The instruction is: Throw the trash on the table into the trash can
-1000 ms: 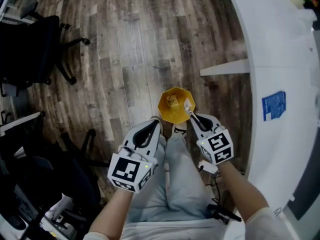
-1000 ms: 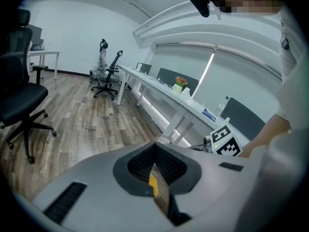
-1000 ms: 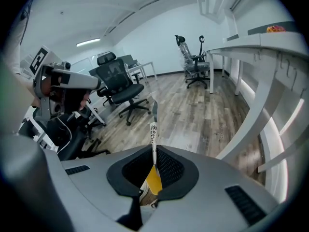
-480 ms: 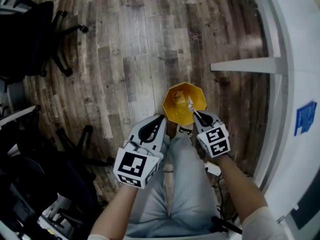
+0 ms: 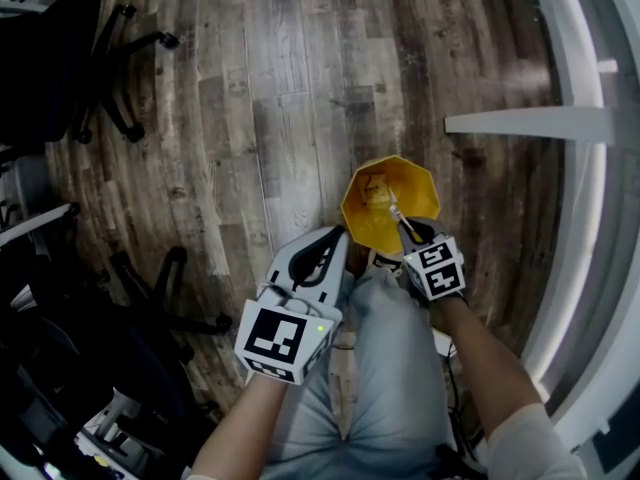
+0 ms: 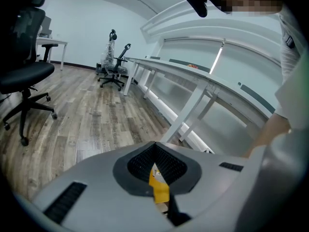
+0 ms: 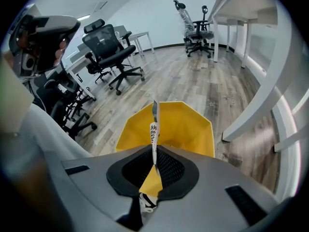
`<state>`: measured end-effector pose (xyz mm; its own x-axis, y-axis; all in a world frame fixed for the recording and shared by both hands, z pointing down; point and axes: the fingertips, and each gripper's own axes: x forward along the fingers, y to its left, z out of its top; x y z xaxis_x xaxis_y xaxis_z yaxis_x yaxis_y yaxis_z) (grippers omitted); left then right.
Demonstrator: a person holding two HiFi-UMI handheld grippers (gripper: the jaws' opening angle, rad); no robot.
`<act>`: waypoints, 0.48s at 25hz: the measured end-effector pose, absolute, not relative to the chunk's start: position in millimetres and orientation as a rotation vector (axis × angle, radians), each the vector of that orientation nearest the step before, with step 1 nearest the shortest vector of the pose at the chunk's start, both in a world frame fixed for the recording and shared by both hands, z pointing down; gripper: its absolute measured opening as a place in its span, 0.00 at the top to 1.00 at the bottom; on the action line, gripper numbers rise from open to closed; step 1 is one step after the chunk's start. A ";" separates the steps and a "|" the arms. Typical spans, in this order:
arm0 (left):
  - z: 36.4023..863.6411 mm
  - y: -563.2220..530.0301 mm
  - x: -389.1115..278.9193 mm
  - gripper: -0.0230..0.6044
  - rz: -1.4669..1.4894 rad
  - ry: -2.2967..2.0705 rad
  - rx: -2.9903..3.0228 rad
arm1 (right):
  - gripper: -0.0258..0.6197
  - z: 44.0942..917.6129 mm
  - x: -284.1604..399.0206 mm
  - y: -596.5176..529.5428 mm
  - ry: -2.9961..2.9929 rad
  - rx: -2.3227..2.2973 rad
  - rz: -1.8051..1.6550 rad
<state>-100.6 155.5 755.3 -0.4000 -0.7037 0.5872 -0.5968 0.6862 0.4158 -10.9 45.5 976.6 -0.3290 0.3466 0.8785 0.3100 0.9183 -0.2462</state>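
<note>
The strip of wrapper [image 7: 154,129] stands upright over the mouth of the yellow trash can [image 7: 186,124], pinched in the closed right gripper [image 7: 155,154]. The left gripper [image 5: 337,236], jaws together on nothing (only the can's yellow shows through their gap), hangs just beside the can's rim. This looks like the drop step: the right jaws need only part above the can.

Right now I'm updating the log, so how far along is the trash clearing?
Done: one scrap already lies in the yellow trash can. In hand: the right hand-held gripper is shut on a thin wrapper, held over the can's opening. To do: release it. The left hand-held gripper looks shut. The tabletop is out of view, so any remaining trash is unknown.
</note>
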 end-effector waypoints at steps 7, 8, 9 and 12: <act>775.2 165.1 -103.5 0.96 -0.167 -2.143 0.975 | 0.89 1005.4 -20.4 39.0 -1.924 -0.415 0.006; 775.5 164.5 -104.1 0.96 -0.171 -2.147 0.975 | 0.89 1007.8 -20.6 37.1 -1.918 -0.406 -0.012; 775.8 163.4 -104.5 0.96 -0.174 -2.147 0.977 | 0.88 1010.6 -20.7 35.7 -1.908 -0.399 -0.028; 776.2 160.1 -106.0 0.96 -0.178 -2.143 0.980 | 0.65 1015.8 -19.7 34.3 -1.874 -0.398 -0.085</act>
